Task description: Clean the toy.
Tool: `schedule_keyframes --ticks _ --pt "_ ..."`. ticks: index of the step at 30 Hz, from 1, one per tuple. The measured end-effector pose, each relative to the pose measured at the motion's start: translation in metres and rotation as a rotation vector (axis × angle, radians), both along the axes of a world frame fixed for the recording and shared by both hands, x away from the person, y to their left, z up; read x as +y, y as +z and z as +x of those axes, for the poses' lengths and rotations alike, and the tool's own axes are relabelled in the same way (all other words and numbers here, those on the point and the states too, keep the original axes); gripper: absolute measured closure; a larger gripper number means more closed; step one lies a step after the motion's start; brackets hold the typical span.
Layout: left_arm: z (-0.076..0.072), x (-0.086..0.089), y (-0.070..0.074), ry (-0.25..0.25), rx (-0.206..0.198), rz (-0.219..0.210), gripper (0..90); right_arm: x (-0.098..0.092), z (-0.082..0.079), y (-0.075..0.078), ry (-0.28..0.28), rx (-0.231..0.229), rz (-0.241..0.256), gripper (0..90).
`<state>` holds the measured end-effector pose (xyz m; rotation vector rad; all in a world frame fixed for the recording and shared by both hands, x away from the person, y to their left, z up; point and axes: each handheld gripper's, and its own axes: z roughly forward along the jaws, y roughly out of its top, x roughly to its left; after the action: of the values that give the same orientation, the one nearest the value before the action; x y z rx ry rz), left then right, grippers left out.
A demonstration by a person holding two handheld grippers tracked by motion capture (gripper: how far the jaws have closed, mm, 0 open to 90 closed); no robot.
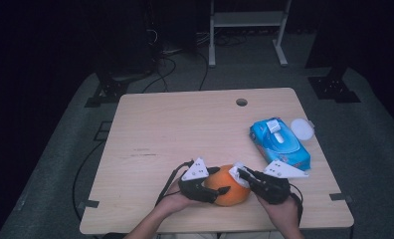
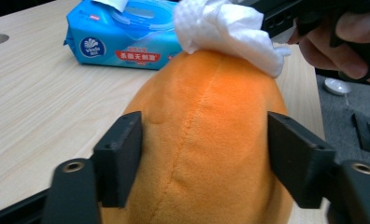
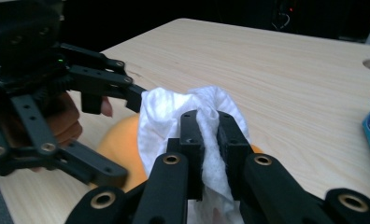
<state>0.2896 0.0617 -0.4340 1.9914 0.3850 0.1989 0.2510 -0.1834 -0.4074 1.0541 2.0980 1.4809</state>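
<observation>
A round orange plush toy with a stitched seam [image 2: 206, 140] sits on the near edge of the pale wooden table [image 1: 185, 124], between the two grippers. The left gripper [image 2: 204, 154] has it clamped: its two black jaws are spread wide and press against the toy's opposite flanks, the seam running up midway between them. On the toy's top, beyond those jaws, lies a crumpled white wet wipe [image 2: 230, 30], touching the plush. The right gripper [image 3: 210, 135] has its jaws nearly closed, pinching a fold of that wipe [image 3: 183, 112] between them and holding it down on the orange surface [image 3: 120, 144]. In the high view the left gripper [image 1: 210, 186] meets the toy [image 1: 227, 186] from its left side and the right gripper [image 1: 247, 177] from its right. Farther out past the right gripper lies a blue soft pack of wet wipes [image 1: 279, 143] with a white flip lid, and just beyond it a small white round lid [image 1: 302, 128].
</observation>
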Motion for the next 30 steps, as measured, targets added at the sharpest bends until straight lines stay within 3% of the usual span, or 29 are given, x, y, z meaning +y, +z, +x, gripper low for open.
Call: schedule_keyframes --ticks 6,10,12,16,18,22,25,27,28,30 --pt "-0.001 0.002 0.000 -0.091 0.015 -0.035 35.4 -0.014 0.010 -0.005 -0.043 0.030 -0.002 82.6" --pt "0.003 0.001 -0.003 -0.051 0.015 -0.022 17.2 -0.021 0.013 -0.007 -0.061 0.041 -0.002 82.6" --pt "0.005 0.000 -0.006 -0.050 0.018 -0.023 16.7 -0.020 0.012 -0.006 -0.060 0.043 -0.004 82.6" --pt "-0.001 0.000 0.000 -0.044 -0.022 0.009 34.7 -0.011 0.005 0.000 -0.037 0.018 -0.002 82.6" --pt "-0.004 -0.001 0.005 -0.042 -0.036 0.005 42.0 -0.002 -0.002 0.005 0.019 0.003 0.021 82.6" --pt "-0.007 0.001 0.017 -0.068 -0.052 -0.011 48.5 0.015 -0.012 0.012 0.070 -0.042 -0.023 82.6" --pt "-0.007 0.004 0.018 -0.074 -0.046 -0.026 50.4 0.008 -0.005 0.007 0.061 -0.011 0.006 82.6" --pt "-0.005 0.003 0.015 -0.087 -0.045 -0.034 46.2 0.001 0.000 0.002 0.041 0.010 0.006 82.5" --pt "-0.003 0.003 0.014 -0.078 -0.048 -0.040 39.9 -0.002 0.002 -0.001 0.034 0.020 0.009 82.5" --pt "0.001 0.002 0.009 -0.042 -0.037 -0.013 21.6 -0.006 0.004 -0.002 0.021 0.026 0.012 82.6"
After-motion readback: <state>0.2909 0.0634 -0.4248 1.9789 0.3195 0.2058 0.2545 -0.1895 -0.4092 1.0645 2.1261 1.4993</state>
